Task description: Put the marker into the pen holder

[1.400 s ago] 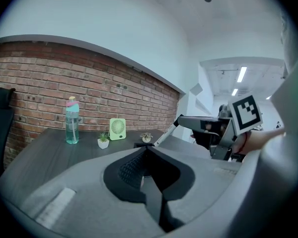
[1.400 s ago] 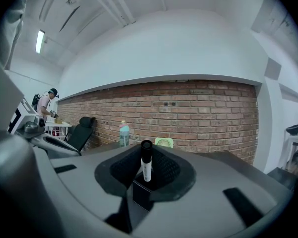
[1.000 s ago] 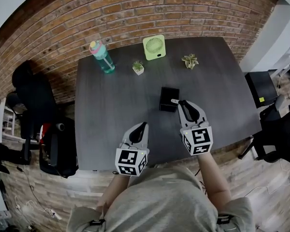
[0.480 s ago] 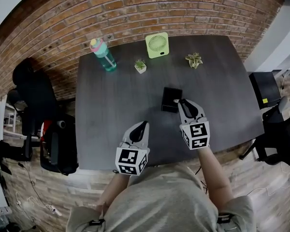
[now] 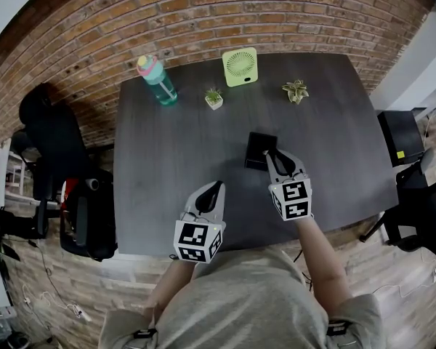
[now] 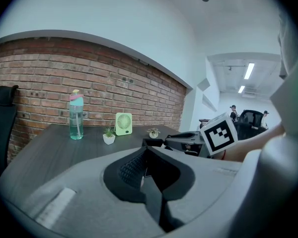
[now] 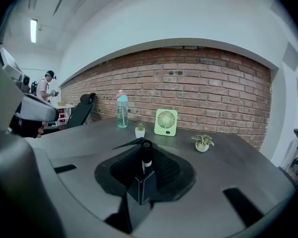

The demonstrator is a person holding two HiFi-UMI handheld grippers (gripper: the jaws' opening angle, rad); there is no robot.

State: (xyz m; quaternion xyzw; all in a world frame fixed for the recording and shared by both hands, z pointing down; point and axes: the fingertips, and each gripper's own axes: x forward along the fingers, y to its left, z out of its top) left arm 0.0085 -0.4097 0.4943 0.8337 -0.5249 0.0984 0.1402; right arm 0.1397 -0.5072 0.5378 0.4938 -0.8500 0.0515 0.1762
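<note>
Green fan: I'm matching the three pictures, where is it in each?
Head view: green fan, upper centre.
Left gripper view: the fan, left of centre, above the jaws.
Right gripper view: the fan, just right of centre, above the jaws.
Shared landmark: teal bottle, left of the fan in each.

The left hand-held gripper (image 6: pixel 145 180) fills the foreground, its grey jaws pressed together with nothing between them. Beyond it a dark table (image 6: pixel 49 145) runs to a brick wall (image 6: pixel 49 78). Near the wall stand a teal water bottle (image 6: pixel 76 115) and a green desk fan (image 6: pixel 122 123), with a small potted plant (image 6: pixel 109 136) before the fan and a second plant (image 6: pixel 153 132) further right. The right hand-held gripper (image 6: pixel 171 140) points at a black pen holder (image 6: pixel 152 143).
</note>
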